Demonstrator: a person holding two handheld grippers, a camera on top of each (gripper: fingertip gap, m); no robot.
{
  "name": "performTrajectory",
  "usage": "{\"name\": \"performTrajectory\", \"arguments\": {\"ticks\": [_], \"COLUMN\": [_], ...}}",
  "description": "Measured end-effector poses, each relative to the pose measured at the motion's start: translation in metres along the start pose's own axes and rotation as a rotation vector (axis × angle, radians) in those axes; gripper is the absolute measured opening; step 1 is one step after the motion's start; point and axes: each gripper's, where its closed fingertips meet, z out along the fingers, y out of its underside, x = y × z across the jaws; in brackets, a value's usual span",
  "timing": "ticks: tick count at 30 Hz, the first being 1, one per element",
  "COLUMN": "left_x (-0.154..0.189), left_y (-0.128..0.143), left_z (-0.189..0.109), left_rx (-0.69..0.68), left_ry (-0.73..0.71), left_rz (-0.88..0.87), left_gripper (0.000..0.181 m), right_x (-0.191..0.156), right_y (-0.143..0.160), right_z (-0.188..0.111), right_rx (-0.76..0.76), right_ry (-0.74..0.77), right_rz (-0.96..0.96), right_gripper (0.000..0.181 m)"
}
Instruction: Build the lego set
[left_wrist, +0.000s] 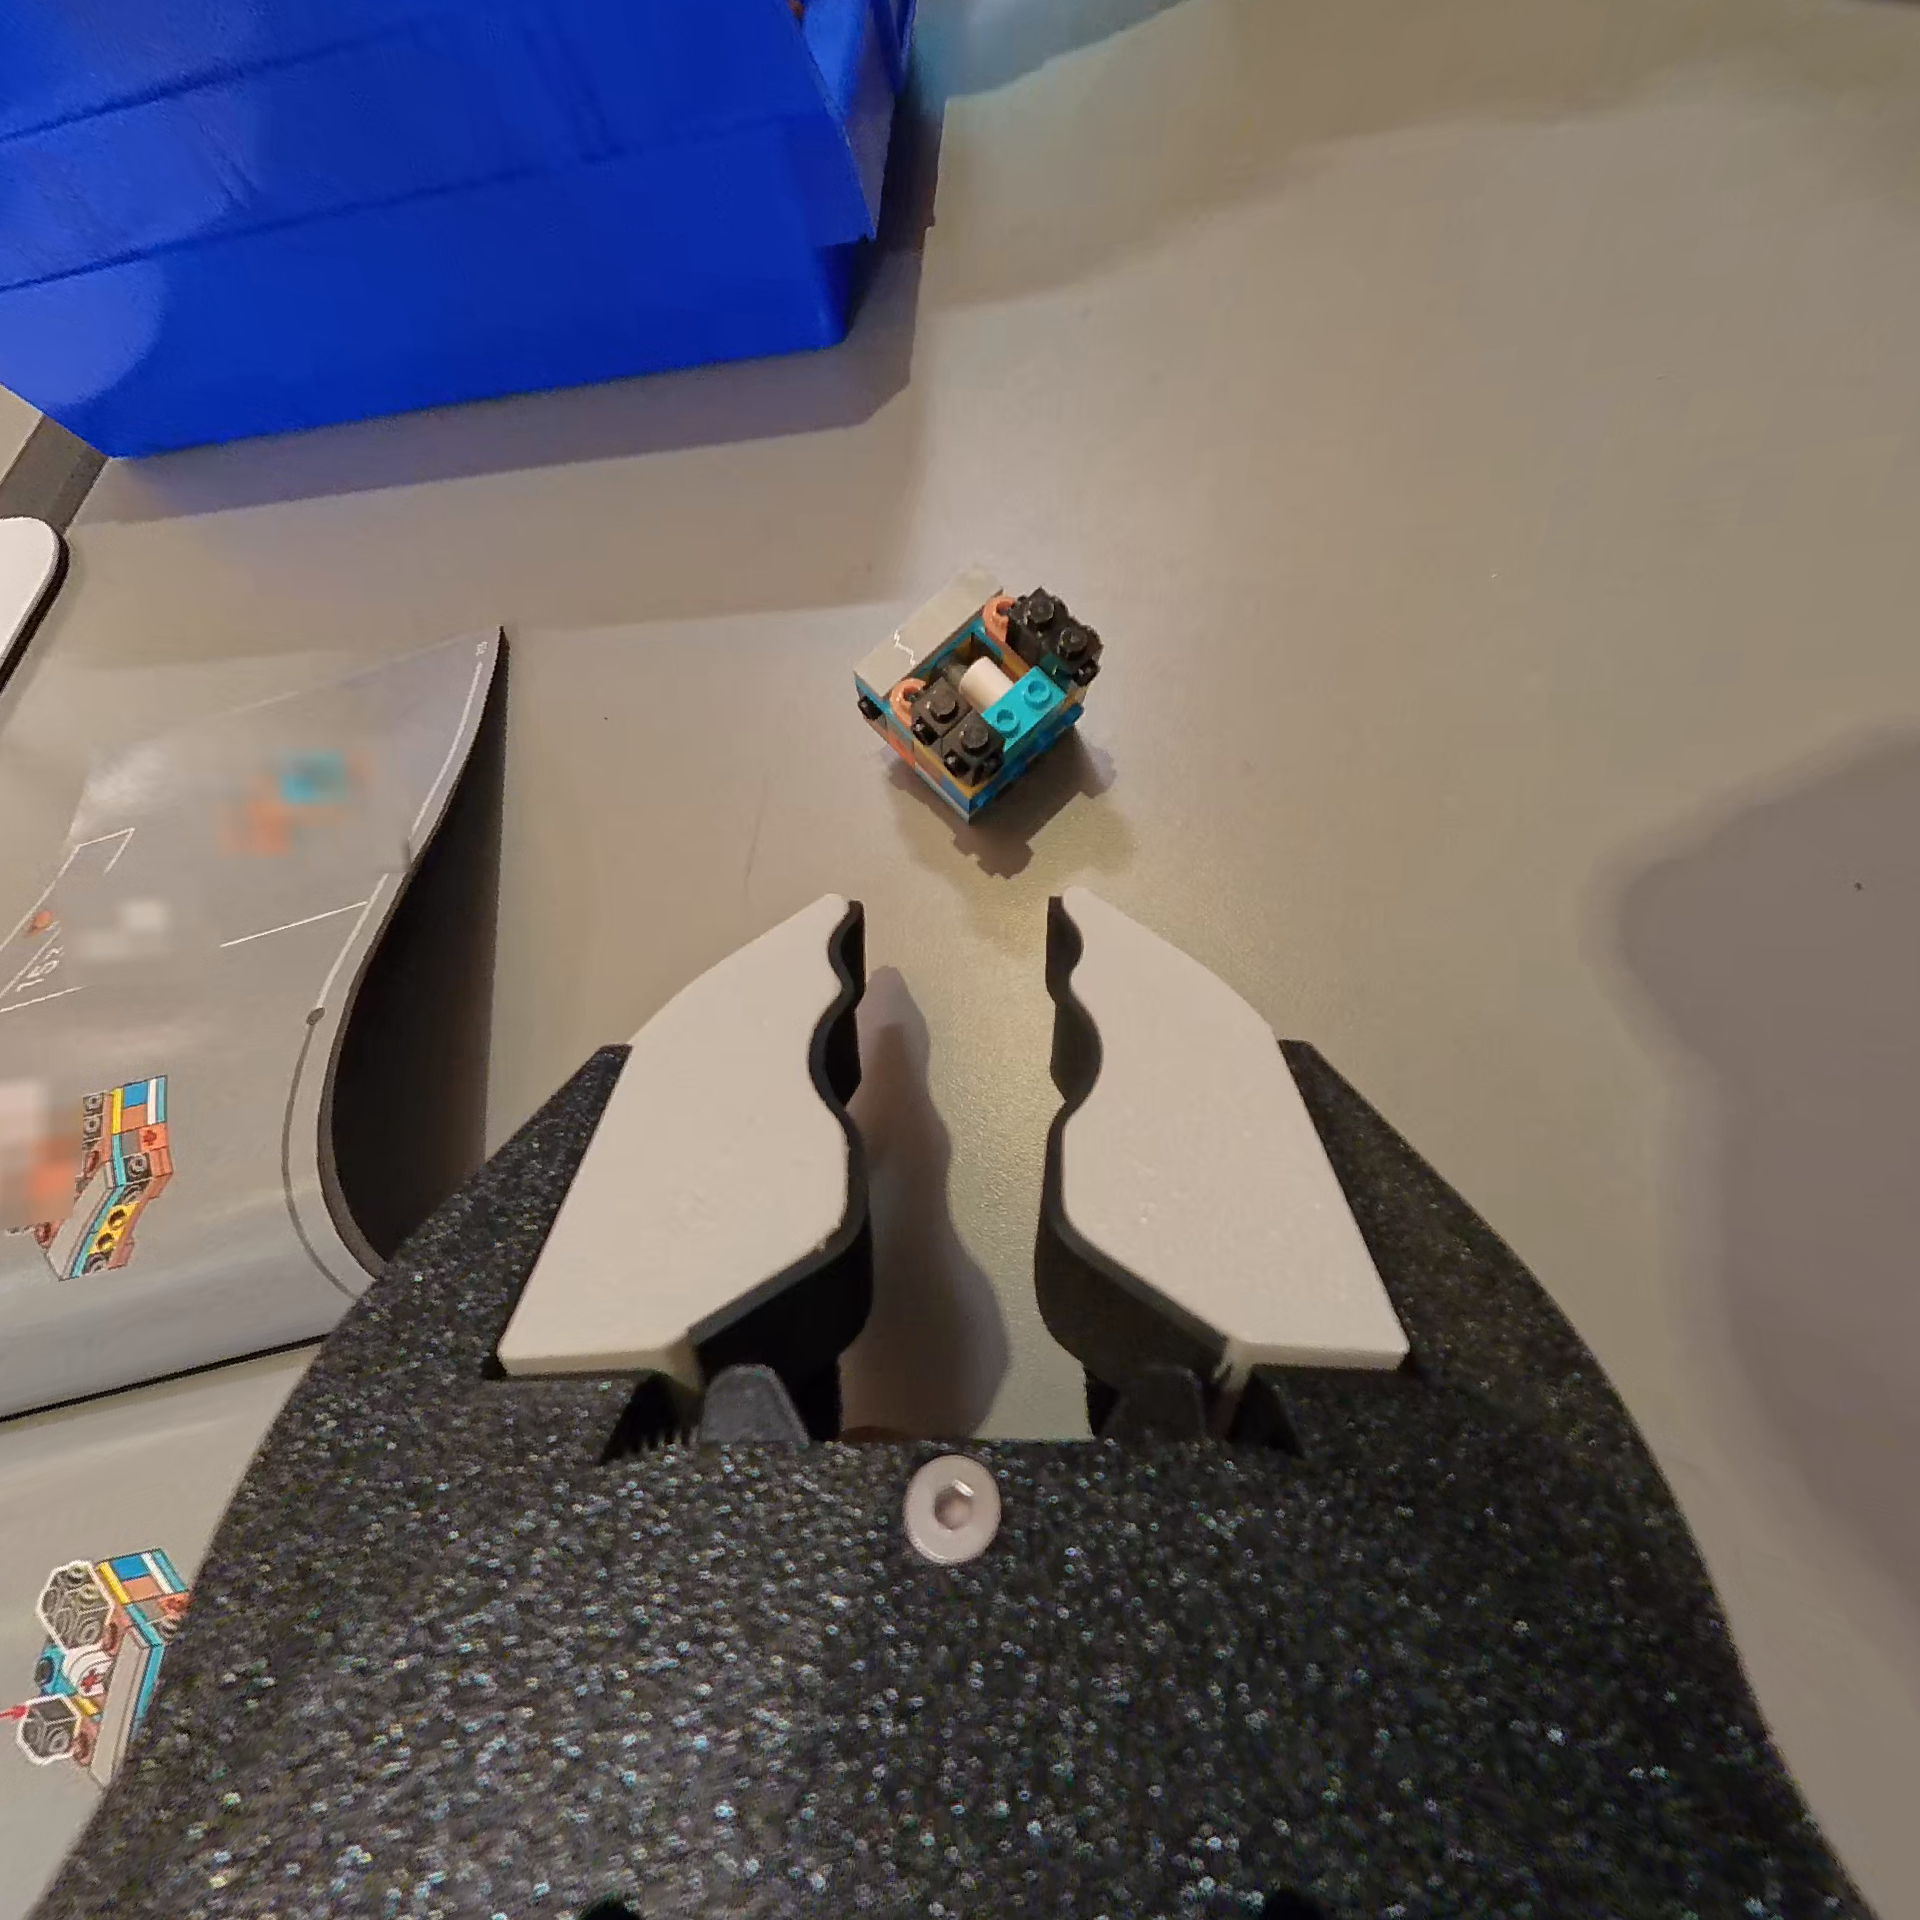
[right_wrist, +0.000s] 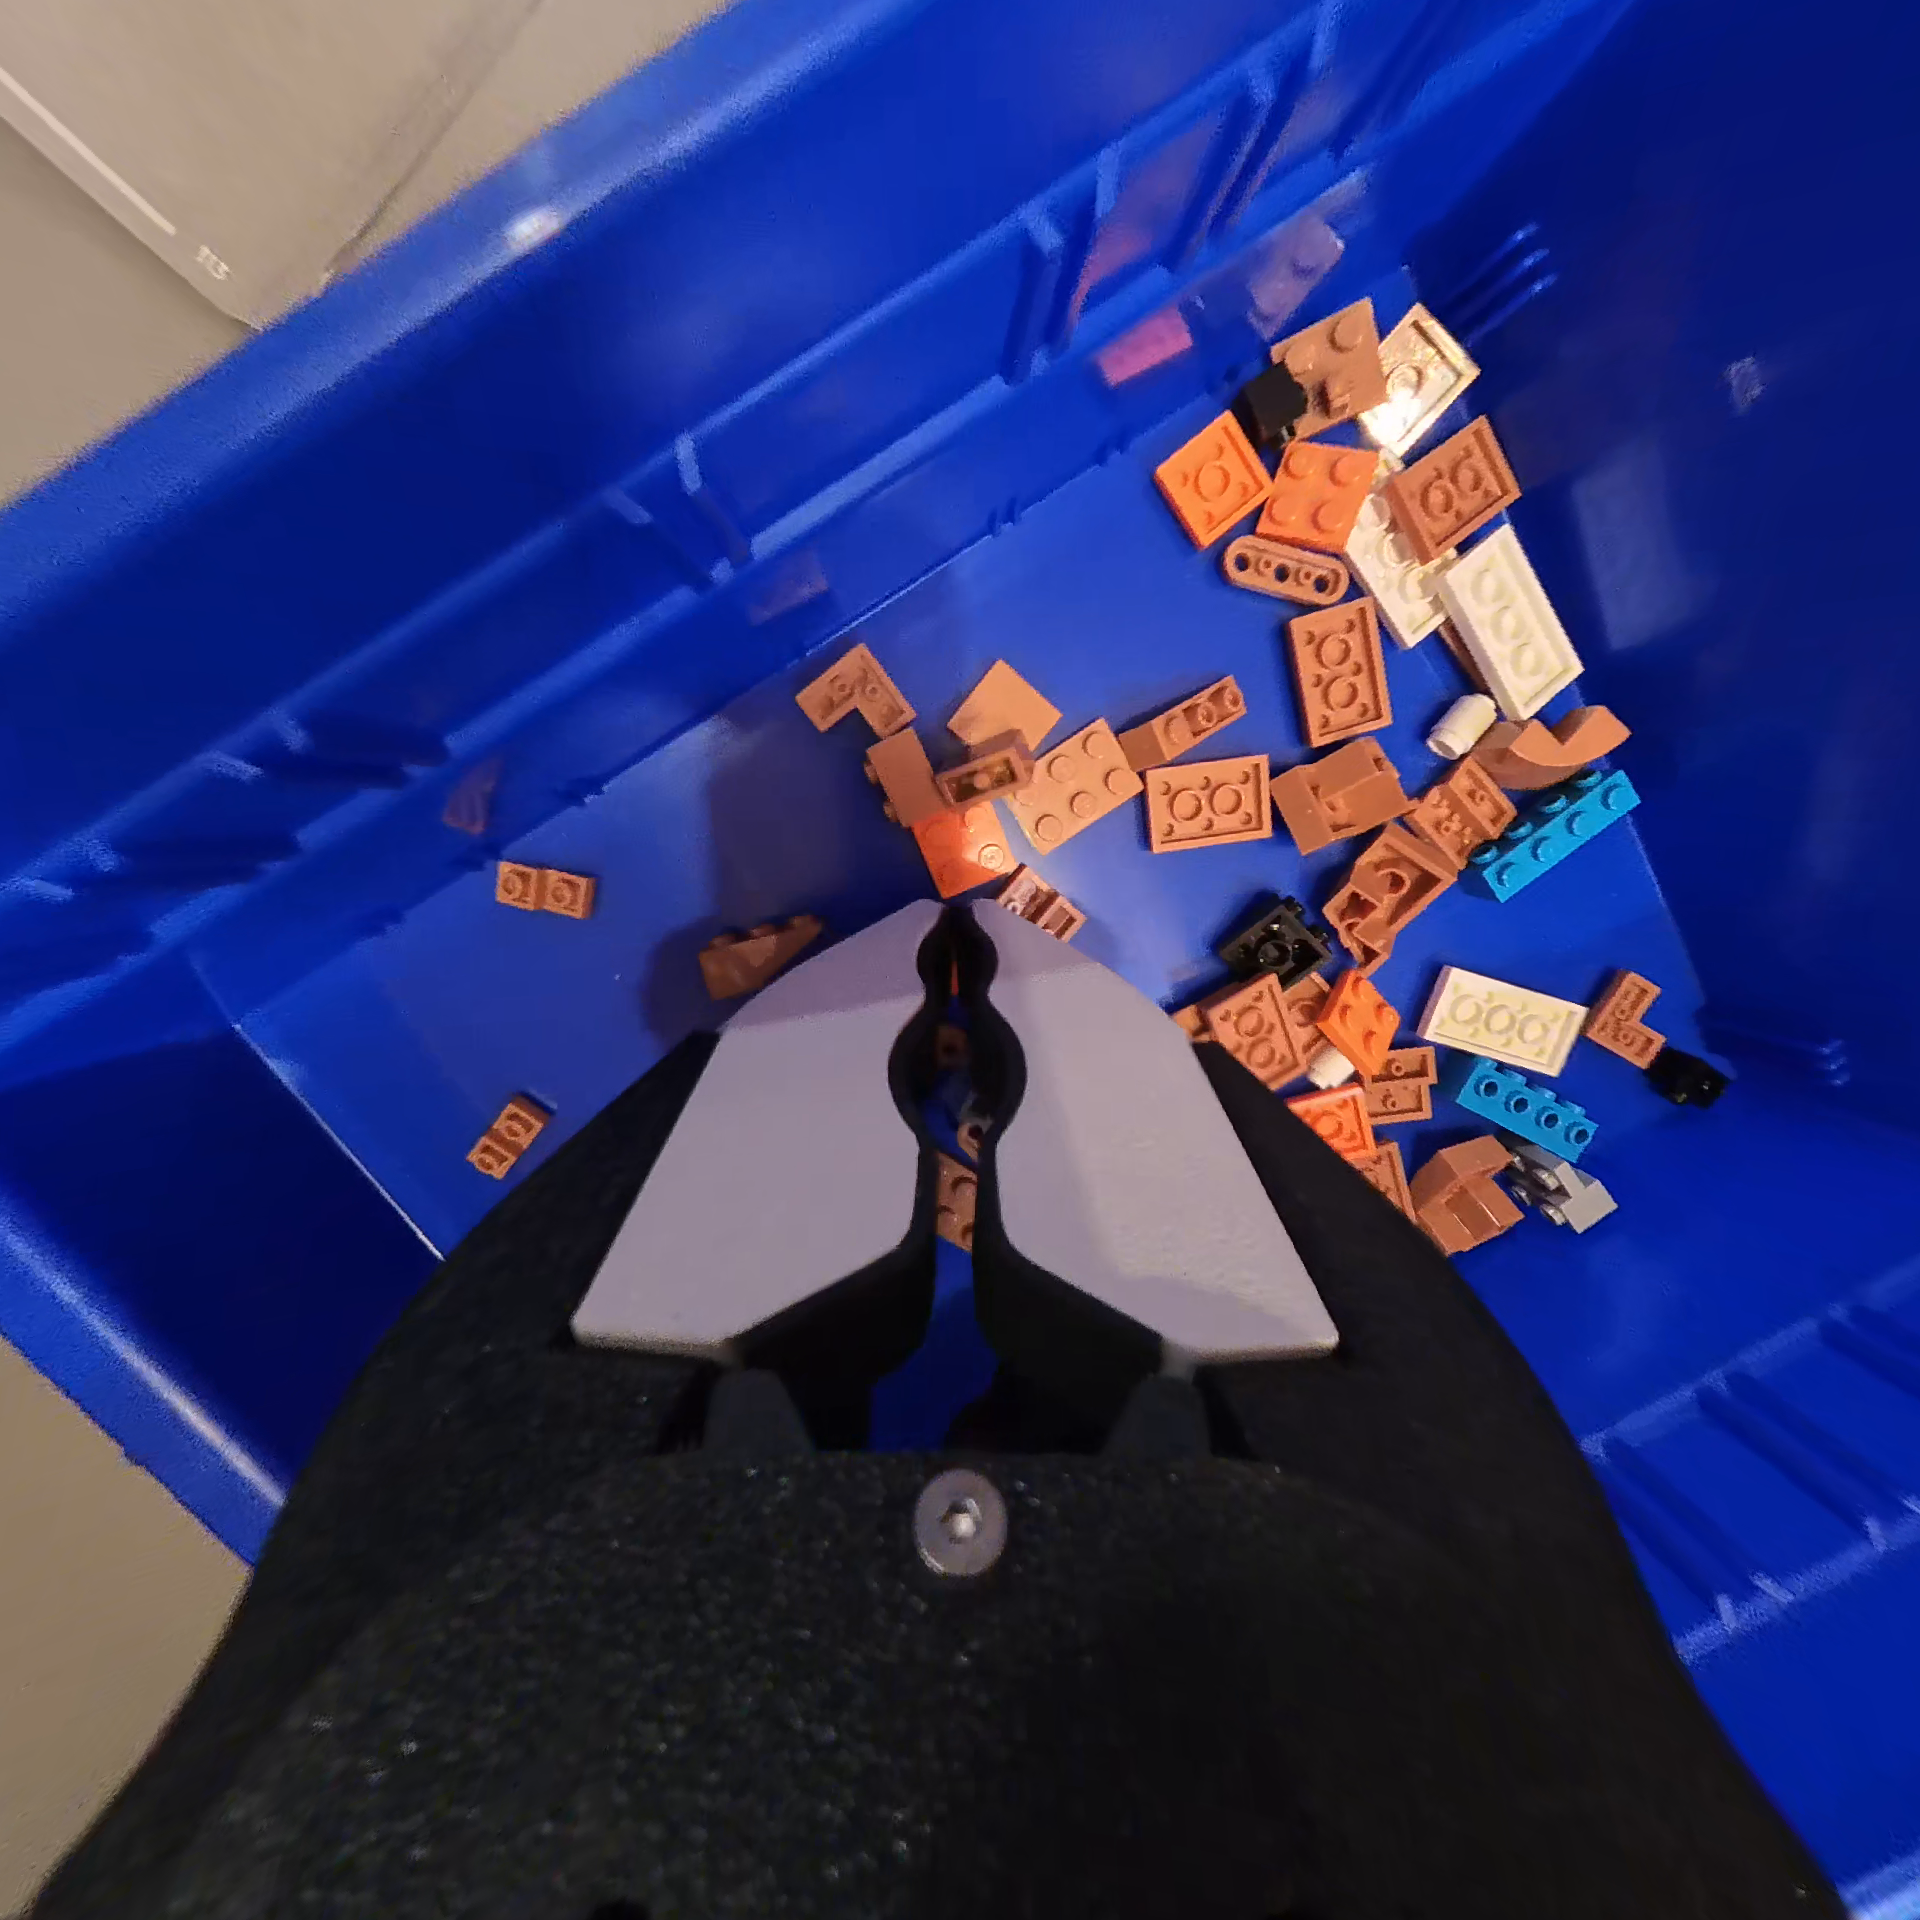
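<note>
A small partly built lego model (left_wrist: 977, 698) in teal, black, orange and grey stands on the grey table, a short way ahead of my left gripper (left_wrist: 954, 914). That gripper is open and empty, hovering low over the table. My right gripper (right_wrist: 956, 916) is inside the blue bin (right_wrist: 582, 582), its jaws closed with the tips meeting on the near edge of a small orange plate (right_wrist: 961, 844). An orange sliver shows in the slit between the fingers. Loose lego pieces (right_wrist: 1340, 675) in brown, orange, white, teal and black are scattered over the bin floor.
The blue bin (left_wrist: 436, 208) fills the far left in the left wrist view. An open instruction booklet (left_wrist: 229, 935) lies on the table to the left of my left gripper, its page edge curling up. The bin's ribbed walls rise around my right gripper. The gap from one gripper's tips to the other's is roughly 30 cm.
</note>
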Motion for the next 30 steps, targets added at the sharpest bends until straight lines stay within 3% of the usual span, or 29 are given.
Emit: {"name": "performTrajectory", "arguments": {"ticks": [12, 24, 30], "left_x": [0.001, 0.001, 0.001], "left_y": [0.0, 0.001, 0.001], "left_z": [0.0, 0.001, 0.001], "left_rx": [-0.003, -0.006, -0.008], "left_ry": [-0.001, -0.001, 0.0], "left_rz": [0.005, 0.011, 0.012], "left_gripper": [0.033, 0.033, 0.033], "right_x": [0.005, 0.006, 0.009], "right_y": [0.005, 0.01, 0.007], "right_z": [-0.011, 0.008, 0.013], "right_rx": [-0.007, -0.089, -0.102], "right_ry": [0.034, 0.082, 0.087], "right_rz": [0.0, -0.297, -0.319], "right_gripper": [0.0, 0.039, 0.019]}}
